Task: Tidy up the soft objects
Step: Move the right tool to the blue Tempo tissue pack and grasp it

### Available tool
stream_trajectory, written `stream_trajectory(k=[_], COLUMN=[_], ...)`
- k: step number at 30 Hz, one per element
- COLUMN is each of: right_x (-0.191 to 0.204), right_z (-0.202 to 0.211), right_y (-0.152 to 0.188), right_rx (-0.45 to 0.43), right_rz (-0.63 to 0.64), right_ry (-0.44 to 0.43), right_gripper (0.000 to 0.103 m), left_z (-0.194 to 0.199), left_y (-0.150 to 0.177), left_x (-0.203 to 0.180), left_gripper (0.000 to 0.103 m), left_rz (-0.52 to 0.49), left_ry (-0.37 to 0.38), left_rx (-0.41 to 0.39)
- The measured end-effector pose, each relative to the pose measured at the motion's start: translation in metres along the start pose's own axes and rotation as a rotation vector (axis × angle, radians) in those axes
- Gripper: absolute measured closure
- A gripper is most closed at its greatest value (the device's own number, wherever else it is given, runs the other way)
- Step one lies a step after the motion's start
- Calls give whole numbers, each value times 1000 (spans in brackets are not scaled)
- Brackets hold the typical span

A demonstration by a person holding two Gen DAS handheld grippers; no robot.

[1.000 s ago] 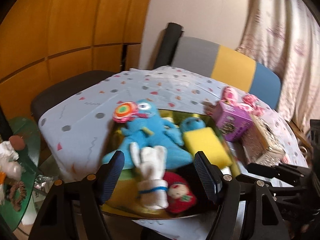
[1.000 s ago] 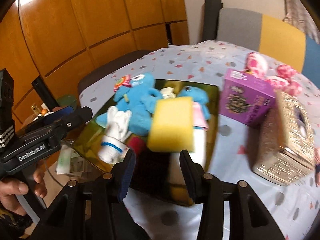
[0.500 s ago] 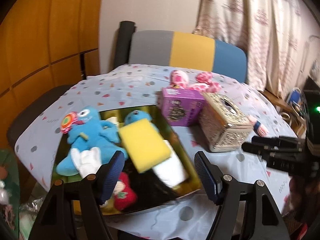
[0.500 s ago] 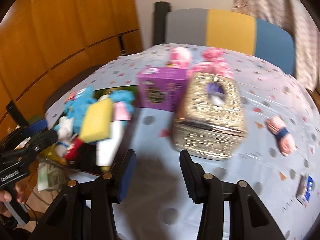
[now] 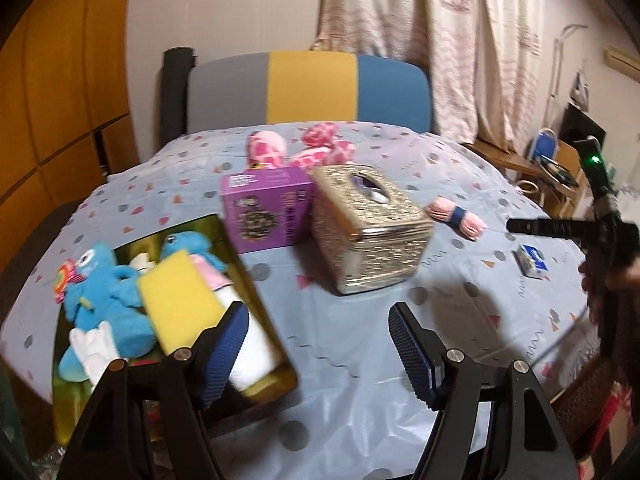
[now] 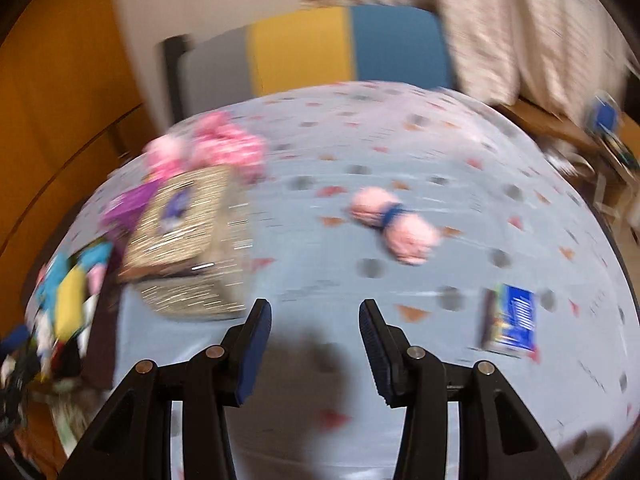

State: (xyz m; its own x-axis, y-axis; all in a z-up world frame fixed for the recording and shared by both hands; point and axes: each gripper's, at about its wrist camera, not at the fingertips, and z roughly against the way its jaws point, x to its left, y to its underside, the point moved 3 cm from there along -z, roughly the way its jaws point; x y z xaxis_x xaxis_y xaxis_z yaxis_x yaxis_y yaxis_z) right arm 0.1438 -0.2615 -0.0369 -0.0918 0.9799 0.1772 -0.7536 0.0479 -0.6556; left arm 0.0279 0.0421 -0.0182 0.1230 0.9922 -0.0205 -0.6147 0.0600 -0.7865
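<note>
A gold tray (image 5: 230, 236) at the table's left holds a blue plush (image 5: 108, 292), a yellow sponge (image 5: 176, 304), a white rolled cloth (image 5: 94, 350) and other soft items. A pink rolled cloth with a blue band (image 5: 456, 216) (image 6: 394, 220) lies on the table to the right of the gold tissue box (image 5: 368, 228). A pink spotted plush (image 5: 300, 148) lies behind the boxes. My left gripper (image 5: 320, 344) is open and empty above the table's front. My right gripper (image 6: 316, 332) is open and empty, in front of the pink roll.
A purple box (image 5: 266, 208) stands beside the gold tissue box (image 6: 188, 240). A small blue packet (image 6: 512, 320) (image 5: 532, 260) lies at the right. A grey, yellow and blue chair back (image 5: 308, 84) stands behind the table. The right wrist view is motion-blurred.
Both grippers have swung right, away from the tray and toward the table's right side. The pink roll and blue packet have come into view. Both stay open and empty.
</note>
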Motion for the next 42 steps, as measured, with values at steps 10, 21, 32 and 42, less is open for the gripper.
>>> stream_trajectory(k=[10, 21, 32, 42], right_x=[-183, -200, -182, -187], right_z=[-12, -76, -85, -84], right_y=[-11, -2, 5, 12], right_rx=[102, 259, 297, 340], right_rz=[-471, -457, -315, -349], right_ry=[158, 214, 315, 300], right_gripper=[37, 27, 51, 51], left_z=[-21, -41, -65, -135], left_y=[3, -3, -33, -80], left_x=[-33, -70, -130, -205], left_gripper=[30, 30, 30, 29], left_rz=[-58, -124, -187, -189], left_ry=[76, 148, 281, 379], left_rx=[57, 95, 117, 209])
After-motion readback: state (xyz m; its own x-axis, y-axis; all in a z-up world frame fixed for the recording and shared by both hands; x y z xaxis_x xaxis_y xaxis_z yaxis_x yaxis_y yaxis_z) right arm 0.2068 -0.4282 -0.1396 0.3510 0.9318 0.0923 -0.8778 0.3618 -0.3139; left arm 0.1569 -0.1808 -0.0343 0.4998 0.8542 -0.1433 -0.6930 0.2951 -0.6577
